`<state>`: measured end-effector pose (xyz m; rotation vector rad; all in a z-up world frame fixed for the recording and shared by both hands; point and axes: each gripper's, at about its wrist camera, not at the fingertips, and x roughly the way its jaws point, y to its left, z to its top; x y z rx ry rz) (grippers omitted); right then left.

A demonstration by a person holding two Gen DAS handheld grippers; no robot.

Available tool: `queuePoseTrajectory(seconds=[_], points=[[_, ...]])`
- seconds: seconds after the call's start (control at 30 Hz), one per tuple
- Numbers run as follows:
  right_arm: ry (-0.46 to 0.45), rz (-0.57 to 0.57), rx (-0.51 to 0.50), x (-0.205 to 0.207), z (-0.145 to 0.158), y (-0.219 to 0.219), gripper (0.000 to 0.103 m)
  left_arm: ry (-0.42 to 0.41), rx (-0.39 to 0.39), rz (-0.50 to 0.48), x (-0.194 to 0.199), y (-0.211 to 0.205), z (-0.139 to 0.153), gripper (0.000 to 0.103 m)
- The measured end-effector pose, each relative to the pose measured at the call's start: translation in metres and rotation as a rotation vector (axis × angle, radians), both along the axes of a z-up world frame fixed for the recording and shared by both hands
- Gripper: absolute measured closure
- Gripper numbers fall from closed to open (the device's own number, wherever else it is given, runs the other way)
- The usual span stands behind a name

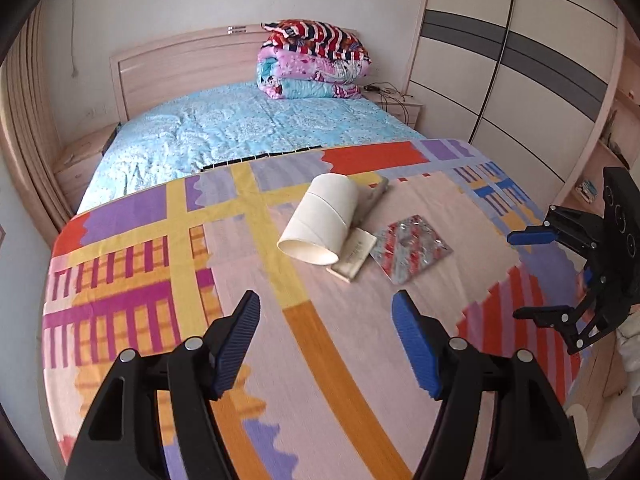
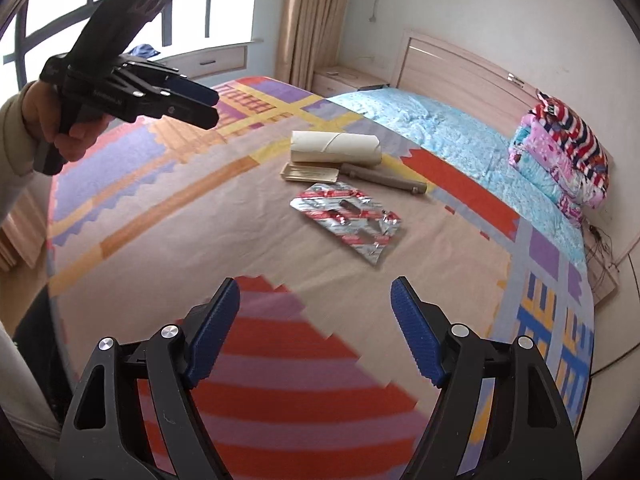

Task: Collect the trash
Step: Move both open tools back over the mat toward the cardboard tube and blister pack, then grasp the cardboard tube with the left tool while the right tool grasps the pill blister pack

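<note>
Ahead of both grippers, on the patchwork blanket in orange, purple and yellow (image 1: 304, 360) covering the foot of the bed, lies a small heap of trash. Leftmost is the cream cardboard tube (image 1: 320, 220), its long axis running toward the left gripper (image 1: 326, 344) with the open mouth nearest. Half under it sits a flat beige paper packet (image 1: 354, 254), then to the right a silver-and-red foil blister sheet (image 1: 410, 248). A brown rod-like piece (image 2: 384, 178) shows behind the tube only from the right wrist. The left gripper's fingers (image 1: 236, 344) stand apart with nothing between them, as do those of the right gripper (image 2: 316, 328). I judge the tube easier for the left, the foil sheet for the right, each straight ahead of its gripper.
</note>
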<state>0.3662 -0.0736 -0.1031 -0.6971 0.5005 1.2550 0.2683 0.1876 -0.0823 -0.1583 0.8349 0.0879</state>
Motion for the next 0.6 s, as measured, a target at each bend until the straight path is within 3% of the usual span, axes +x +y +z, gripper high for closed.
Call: queuePoseTrajectory(seconds=[0.37,0.5,0.6], points=[[-0.028,0.126,-0.048,0.037,-0.004,0.046,0.024,0.049,-0.035,-0.036,0.06,0.027,-0.021,0.037],[-0.037,0.168,-0.072,0.047,-0.007,0.059,0.024,0.049,-0.105,-0.016,0.073,0.038,-0.032,0.037],[-0.037,0.184,-0.08,0.053,-0.009,0.067,0.024,0.068,-0.116,-0.018,0.082,0.043,-0.042,0.037]])
